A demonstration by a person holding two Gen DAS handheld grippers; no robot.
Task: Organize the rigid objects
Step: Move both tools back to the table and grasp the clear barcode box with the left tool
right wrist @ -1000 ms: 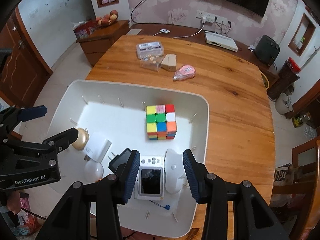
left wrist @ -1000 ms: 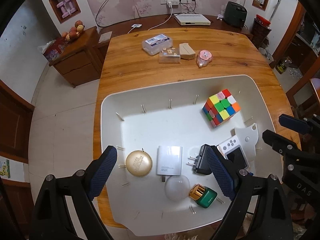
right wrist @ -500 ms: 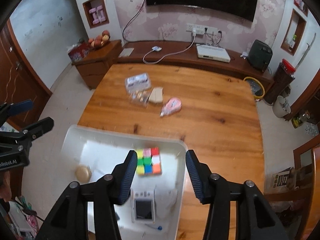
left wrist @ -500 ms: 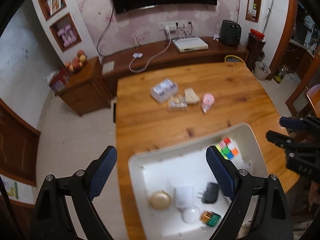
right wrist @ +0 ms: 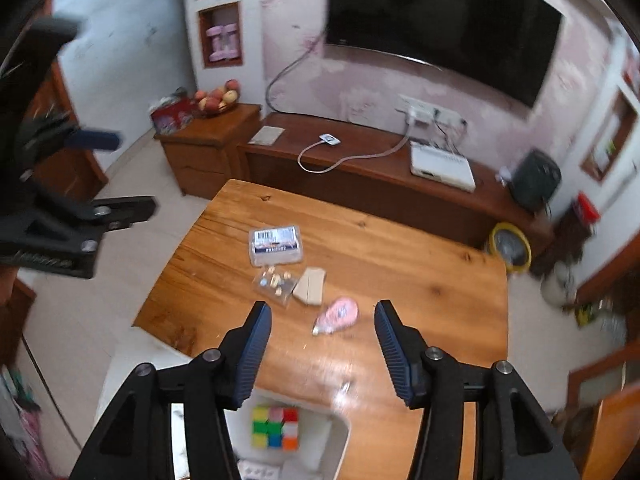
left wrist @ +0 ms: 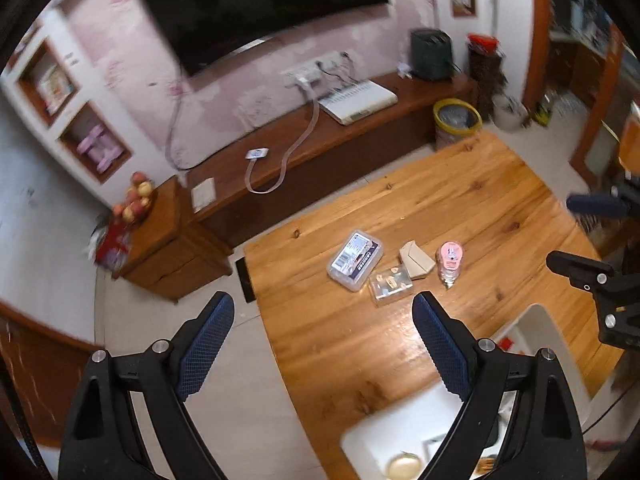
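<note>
Both views blurred. We hold the left gripper (left wrist: 323, 339) high above the counter (left wrist: 460, 208), jaws spread wide, nothing between them. Right gripper (right wrist: 322, 344) also raised, jaws spread and empty.

White tray (right wrist: 340, 432) sits at the counter's near edge, mostly cut off by the frame bottom. In it: cube (right wrist: 275, 428) in the right view; a round gold tin (left wrist: 403, 467) in the left view; other contents too blurred or hidden to tell.

Out on the bare counter, well apart from the tray, a loose cluster: clear box (left wrist: 354, 260) with a barcode label, small clear case (left wrist: 391, 286) just beside it, tan wedge (left wrist: 417, 261) touching or nearly touching the case, pink item (left wrist: 449, 260) near the wedge.

Beyond the counter: low cabinet (right wrist: 360, 168), TV (right wrist: 440, 20)
</note>
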